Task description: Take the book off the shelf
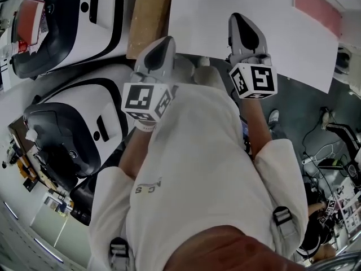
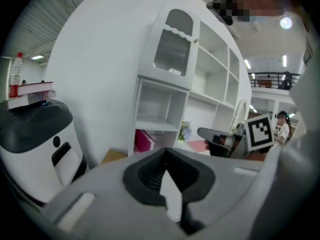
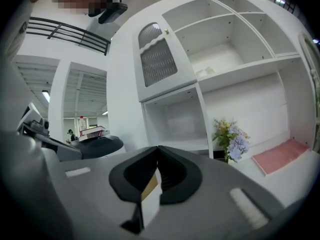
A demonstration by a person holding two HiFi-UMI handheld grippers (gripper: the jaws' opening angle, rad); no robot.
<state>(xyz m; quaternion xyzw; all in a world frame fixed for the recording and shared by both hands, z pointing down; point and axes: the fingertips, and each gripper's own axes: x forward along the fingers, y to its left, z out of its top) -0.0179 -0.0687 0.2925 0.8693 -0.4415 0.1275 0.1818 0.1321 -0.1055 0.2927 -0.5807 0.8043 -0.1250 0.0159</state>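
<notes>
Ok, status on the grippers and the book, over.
Left gripper, right gripper shut, empty, short of the shelf. Magenta book in lower left compartment, untouched. Flowers next bay, nothing blocking.

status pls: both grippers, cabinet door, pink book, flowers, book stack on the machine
left gripper: shut, tips together, nothing held.
right gripper: shut, empty.
cabinet door: closed.
pink book: standing in the shelf's lower left compartment, untouched.
flowers: upright in a lower compartment.
stacked books: lying flat on top of the white machine.
</notes>
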